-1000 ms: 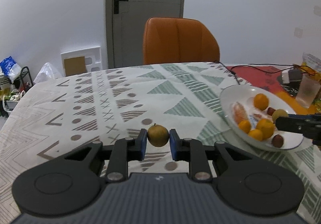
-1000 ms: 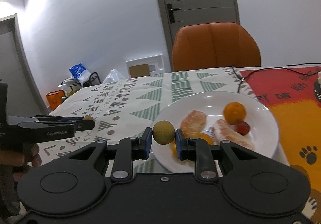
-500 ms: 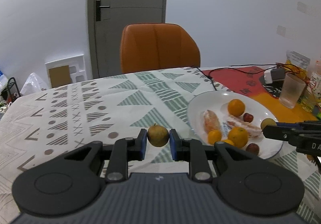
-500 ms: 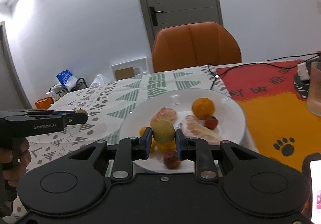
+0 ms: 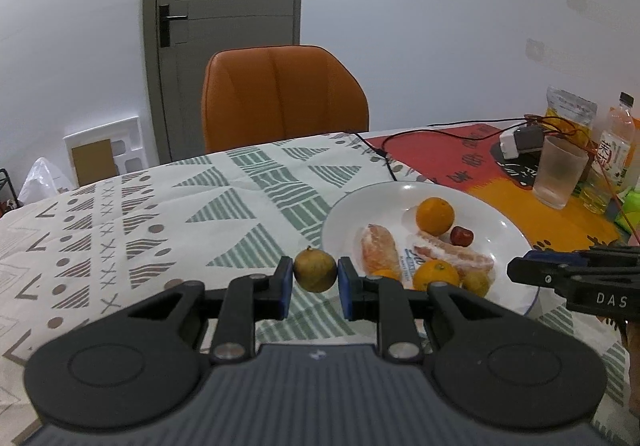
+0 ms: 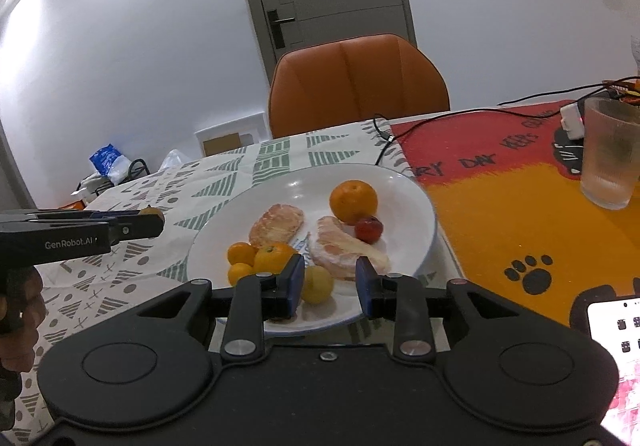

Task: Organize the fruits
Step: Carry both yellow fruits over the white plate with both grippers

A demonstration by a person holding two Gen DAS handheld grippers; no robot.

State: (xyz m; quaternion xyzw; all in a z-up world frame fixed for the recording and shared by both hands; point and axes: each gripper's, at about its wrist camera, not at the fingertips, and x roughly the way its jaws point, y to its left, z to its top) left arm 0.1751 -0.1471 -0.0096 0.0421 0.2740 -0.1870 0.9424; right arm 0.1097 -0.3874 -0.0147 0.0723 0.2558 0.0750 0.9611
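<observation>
My left gripper (image 5: 315, 282) is shut on a small brown-green round fruit (image 5: 315, 275), held above the patterned cloth just left of the white plate (image 5: 400, 190). My right gripper (image 6: 329, 284) hangs over the near edge of the plate (image 6: 428, 214) and its jaws are opening. A yellow-green fruit (image 6: 317, 284) lies on the plate between them, close to the left pad and clear of the right one. The plate also holds oranges (image 6: 353, 201), peeled citrus segments (image 6: 276, 226) and a red fruit (image 6: 368, 229). The left gripper (image 6: 156, 223) shows at the left in the right wrist view.
An orange chair (image 5: 280, 94) stands behind the table. To the right of the plate lie a red and orange mat (image 6: 520, 198), a frosted glass (image 6: 610, 158), a charger with cables (image 5: 520, 140), a bottle (image 5: 616, 142) and a phone (image 6: 616, 330).
The right gripper's jaws have parted and the yellow-green fruit has dropped from them onto the plate. Both grippers have shifted, and the plate sits nearer the middle of each view.
</observation>
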